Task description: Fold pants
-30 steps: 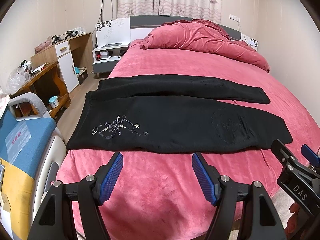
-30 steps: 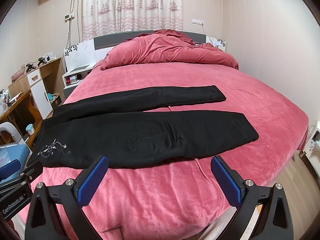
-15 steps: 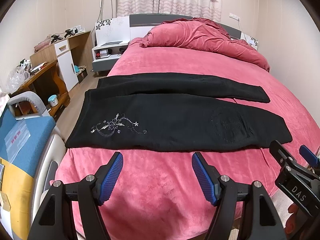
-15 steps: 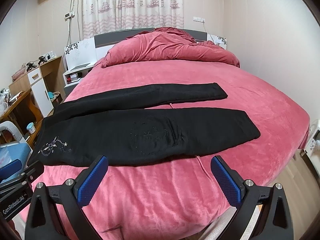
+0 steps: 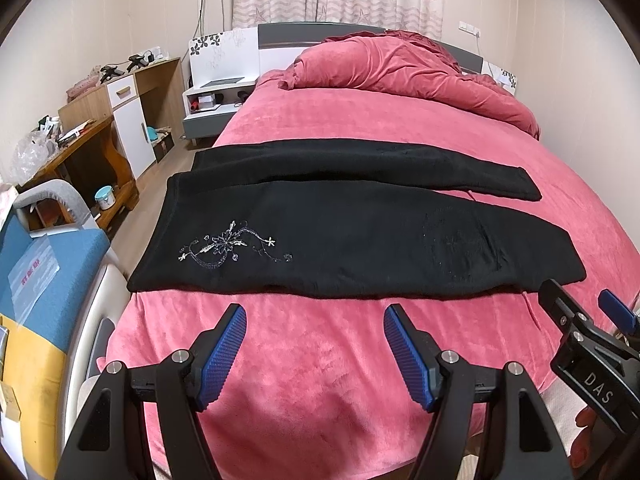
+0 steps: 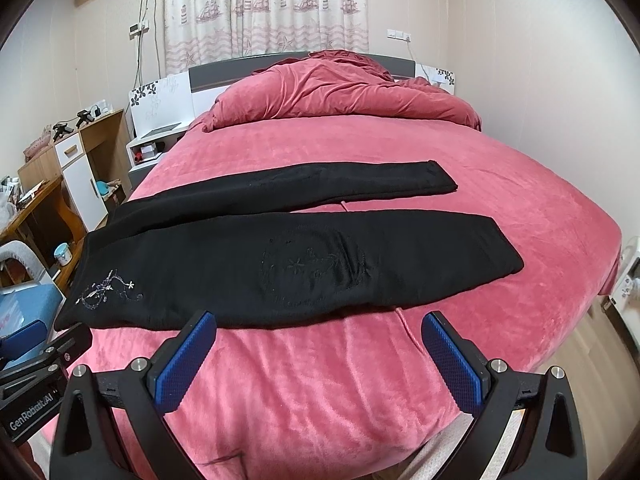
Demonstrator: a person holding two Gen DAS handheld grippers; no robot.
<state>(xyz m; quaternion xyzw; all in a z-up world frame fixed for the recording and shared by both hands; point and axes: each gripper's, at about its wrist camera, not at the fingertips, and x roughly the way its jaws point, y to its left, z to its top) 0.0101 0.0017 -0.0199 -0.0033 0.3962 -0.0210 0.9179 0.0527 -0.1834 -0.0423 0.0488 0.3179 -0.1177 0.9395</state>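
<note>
Black fleecy pants [image 5: 360,240] lie flat across the plush pink bed [image 5: 320,380] near its foot edge, legs slightly splayed, silver floral embroidery at the hip. Left gripper [image 5: 316,344] and right gripper [image 6: 318,354] hover spread wide, ribbed blue fingers [image 6: 186,360] empty.

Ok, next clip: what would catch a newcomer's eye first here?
The black pants lie spread flat across the pink bed, legs apart, silver floral embroidery near the waist end. In front, the left hand-held gripper and right hand-held gripper hover open, short of the fabric.
</note>
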